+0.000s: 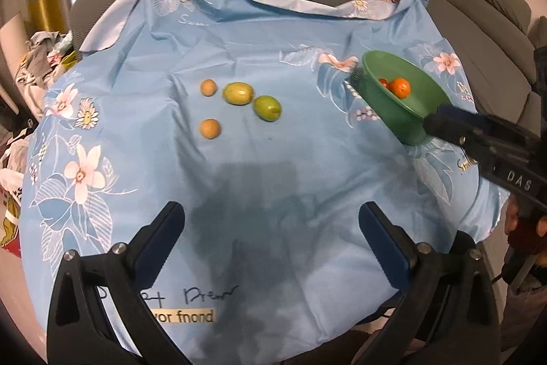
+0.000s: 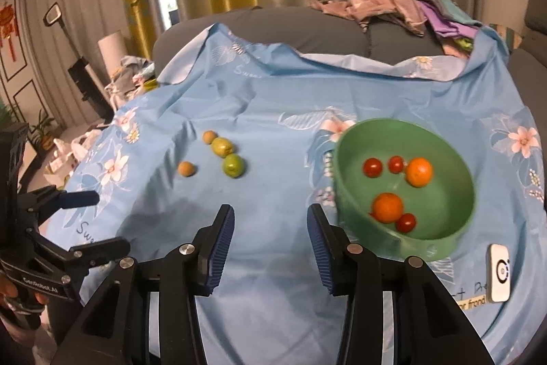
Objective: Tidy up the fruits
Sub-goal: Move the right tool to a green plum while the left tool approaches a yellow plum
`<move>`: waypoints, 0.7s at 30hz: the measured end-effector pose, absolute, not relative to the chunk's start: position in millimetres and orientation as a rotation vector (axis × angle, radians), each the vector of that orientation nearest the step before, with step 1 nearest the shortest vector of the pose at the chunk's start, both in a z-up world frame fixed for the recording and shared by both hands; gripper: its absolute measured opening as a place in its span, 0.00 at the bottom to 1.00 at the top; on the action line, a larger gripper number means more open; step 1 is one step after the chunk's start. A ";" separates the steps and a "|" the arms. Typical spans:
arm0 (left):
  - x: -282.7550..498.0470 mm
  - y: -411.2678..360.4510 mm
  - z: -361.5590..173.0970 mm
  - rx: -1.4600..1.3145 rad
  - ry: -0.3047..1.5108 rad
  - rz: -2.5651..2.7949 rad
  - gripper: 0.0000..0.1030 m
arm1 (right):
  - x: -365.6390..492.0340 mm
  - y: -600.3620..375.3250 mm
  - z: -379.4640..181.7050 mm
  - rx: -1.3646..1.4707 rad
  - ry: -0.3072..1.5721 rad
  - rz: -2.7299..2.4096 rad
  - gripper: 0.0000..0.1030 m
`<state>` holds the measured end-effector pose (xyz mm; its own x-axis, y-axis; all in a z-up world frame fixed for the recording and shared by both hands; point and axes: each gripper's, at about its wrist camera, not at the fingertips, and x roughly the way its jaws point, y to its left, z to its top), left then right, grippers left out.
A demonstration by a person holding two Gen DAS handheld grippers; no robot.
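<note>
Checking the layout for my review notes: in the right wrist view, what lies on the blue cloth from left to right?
Lower tan fruit → upper tan fruit → two green fruits → green bowl → white device.

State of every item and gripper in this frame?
Bowl: upright, holding two oranges and three tomatoes.
Green fruits: two, loose on the cloth.
Tan fruits: two, loose on the cloth.
Left gripper: open, empty.
Right gripper: open, empty.
</note>
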<state>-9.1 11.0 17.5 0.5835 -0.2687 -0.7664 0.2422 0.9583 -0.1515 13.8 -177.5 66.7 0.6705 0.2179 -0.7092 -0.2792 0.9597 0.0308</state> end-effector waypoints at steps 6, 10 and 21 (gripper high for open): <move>-9.0 29.9 11.3 -0.054 0.897 -0.273 0.99 | 20.0 -164.3 54.2 -0.097 0.833 0.315 0.44; -5.8 36.9 2.7 -0.076 0.913 -0.278 0.99 | 25.6 -157.3 45.4 -0.106 0.861 0.330 0.44; 15.3 39.7 -11.6 -0.101 0.945 -0.307 0.99 | 57.1 -144.3 15.4 -0.082 0.943 0.394 0.44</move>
